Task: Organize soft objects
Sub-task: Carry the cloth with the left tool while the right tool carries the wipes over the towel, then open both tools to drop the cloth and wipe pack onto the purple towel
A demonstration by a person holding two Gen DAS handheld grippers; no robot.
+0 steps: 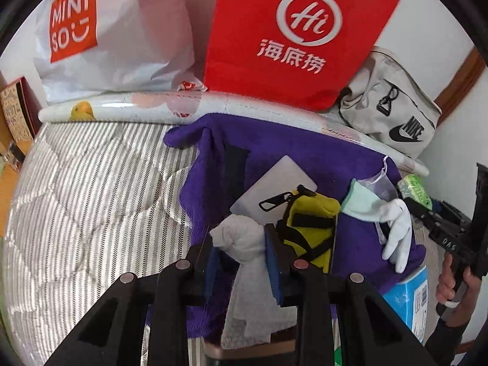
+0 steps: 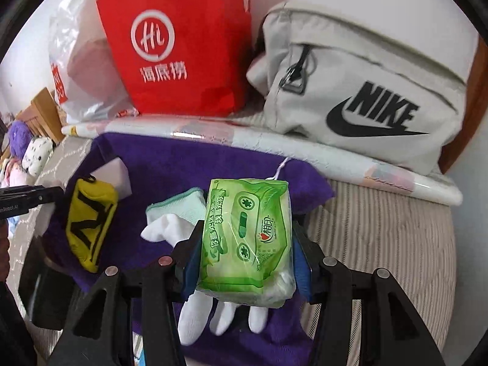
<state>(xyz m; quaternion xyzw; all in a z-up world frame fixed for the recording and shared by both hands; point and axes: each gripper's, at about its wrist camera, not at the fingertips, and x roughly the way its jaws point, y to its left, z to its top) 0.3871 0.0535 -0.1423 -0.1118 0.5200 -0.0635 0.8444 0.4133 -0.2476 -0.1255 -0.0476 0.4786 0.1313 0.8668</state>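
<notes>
left tool (image 1: 241, 259) pinches a knotted grey cloth (image 1: 244, 244), right tool (image 2: 247, 262) squeezes a green tissue pack (image 2: 247, 238), both hovering over the purple towel (image 1: 274, 149), probably the sorting spot

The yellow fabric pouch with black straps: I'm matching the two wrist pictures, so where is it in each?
Left wrist: yellow fabric pouch with black straps, right of centre on the purple towel.
Right wrist: lower left.
Shared landmark: red paper bag with white logo.
</notes>
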